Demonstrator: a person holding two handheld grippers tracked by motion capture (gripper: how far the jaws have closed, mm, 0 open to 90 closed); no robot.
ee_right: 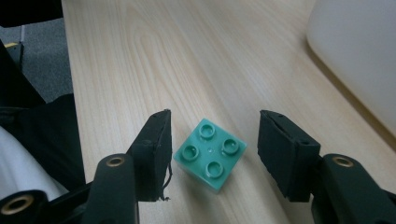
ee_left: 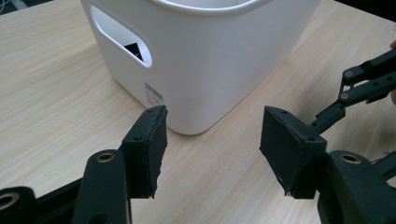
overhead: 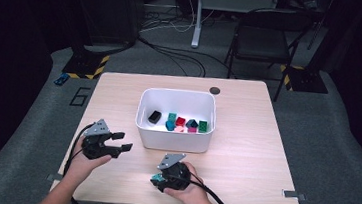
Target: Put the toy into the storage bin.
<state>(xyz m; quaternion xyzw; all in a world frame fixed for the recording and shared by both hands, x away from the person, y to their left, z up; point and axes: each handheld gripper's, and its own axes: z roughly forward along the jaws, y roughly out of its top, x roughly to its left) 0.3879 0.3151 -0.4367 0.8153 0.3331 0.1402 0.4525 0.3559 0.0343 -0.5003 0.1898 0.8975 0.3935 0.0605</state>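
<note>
Table [overhead: 244, 153] bare around green brick [ee_right: 210, 153] between spread right tool [ee_right: 212, 154]; white bin [overhead: 176, 134] near, left tool [ee_left: 212, 154] wide, empty.

High view: desk [overhead: 244, 153] lit from overhead, room around it near black, picture soft and low-res. White bin [overhead: 174, 137] bright, slight glare on its rim. Left gripper view sharp, even light, faint shadows under the jaws. Right gripper view: green brick [ee_right: 211, 154] crisp, bin wall at the right edge blurred, left corner dark.
</note>
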